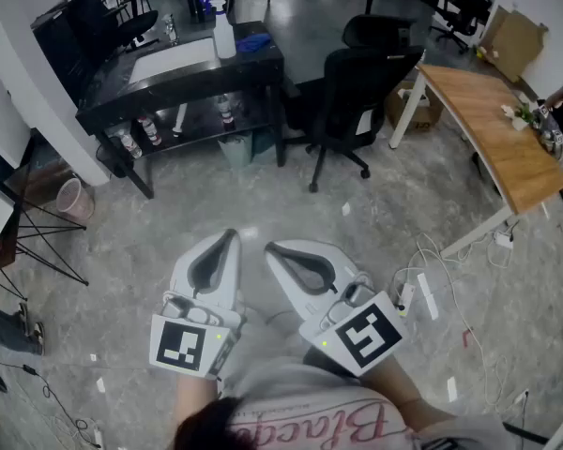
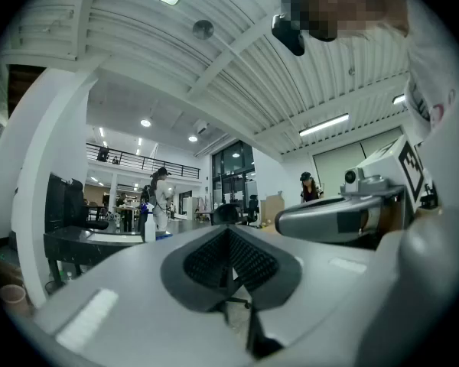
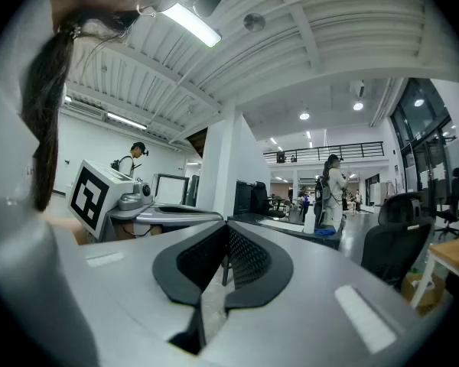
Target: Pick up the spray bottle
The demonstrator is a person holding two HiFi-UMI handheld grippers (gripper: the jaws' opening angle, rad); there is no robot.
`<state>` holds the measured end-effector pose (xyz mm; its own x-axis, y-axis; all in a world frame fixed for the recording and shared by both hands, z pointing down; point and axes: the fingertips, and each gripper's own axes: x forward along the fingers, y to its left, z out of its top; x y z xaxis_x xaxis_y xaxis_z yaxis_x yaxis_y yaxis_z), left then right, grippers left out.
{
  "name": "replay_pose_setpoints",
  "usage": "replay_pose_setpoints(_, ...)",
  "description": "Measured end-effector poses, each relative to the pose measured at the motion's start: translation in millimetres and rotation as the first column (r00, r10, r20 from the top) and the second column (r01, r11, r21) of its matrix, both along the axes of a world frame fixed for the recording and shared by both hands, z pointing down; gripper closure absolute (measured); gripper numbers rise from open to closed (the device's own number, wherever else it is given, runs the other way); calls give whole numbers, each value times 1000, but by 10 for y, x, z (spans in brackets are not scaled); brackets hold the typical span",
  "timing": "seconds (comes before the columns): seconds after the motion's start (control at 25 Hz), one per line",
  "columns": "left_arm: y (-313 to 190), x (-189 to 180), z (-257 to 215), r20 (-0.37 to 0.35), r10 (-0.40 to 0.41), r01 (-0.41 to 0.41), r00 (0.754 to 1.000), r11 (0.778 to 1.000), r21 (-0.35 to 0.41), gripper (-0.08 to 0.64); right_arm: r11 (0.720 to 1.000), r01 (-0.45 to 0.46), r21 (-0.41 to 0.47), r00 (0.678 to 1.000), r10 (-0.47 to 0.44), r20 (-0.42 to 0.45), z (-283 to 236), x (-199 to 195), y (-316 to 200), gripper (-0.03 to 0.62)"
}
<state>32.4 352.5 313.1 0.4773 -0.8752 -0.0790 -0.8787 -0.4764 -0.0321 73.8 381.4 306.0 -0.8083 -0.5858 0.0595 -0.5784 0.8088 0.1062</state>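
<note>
The white spray bottle (image 1: 223,31) stands upright on the far black table (image 1: 183,84), beside a blue cloth (image 1: 253,41). Both grippers are held level close to the person's body, far from the bottle. My left gripper (image 1: 227,238) is shut with nothing between its jaws. Beside it, my right gripper (image 1: 272,248) is also shut and empty. From the left gripper view the bottle (image 2: 148,225) looks small, left of the shut left gripper (image 2: 229,232). The right gripper view has the bottle (image 3: 309,219) to the right of the shut right gripper (image 3: 227,228).
A black office chair (image 1: 357,92) stands between the black table and a wooden table (image 1: 493,134) at the right. Cables and a power strip (image 1: 427,284) lie on the concrete floor. A waste bin (image 1: 72,198) sits at the left. People stand in the distance.
</note>
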Motion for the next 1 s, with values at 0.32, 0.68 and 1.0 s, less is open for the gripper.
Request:
replay_pose_setpoints(0.32, -133, -51, 61, -21, 9, -9, 1000, 1000, -18, 560, 1000, 7, -4, 1000, -7, -10, 51, -103, -191, 592)
replay_pose_setpoints(0.68, -639, -234, 235, -55, 11, -13, 998, 999, -46, 560, 999, 43, -25, 999, -44, -19, 138, -274, -628, 591)
replay_pose_setpoints(1.0, -1467, -239, 391, -109, 49, -57, 993, 996, -66, 560, 997, 9, -77, 995, -16, -99, 396, -306, -1348, 591)
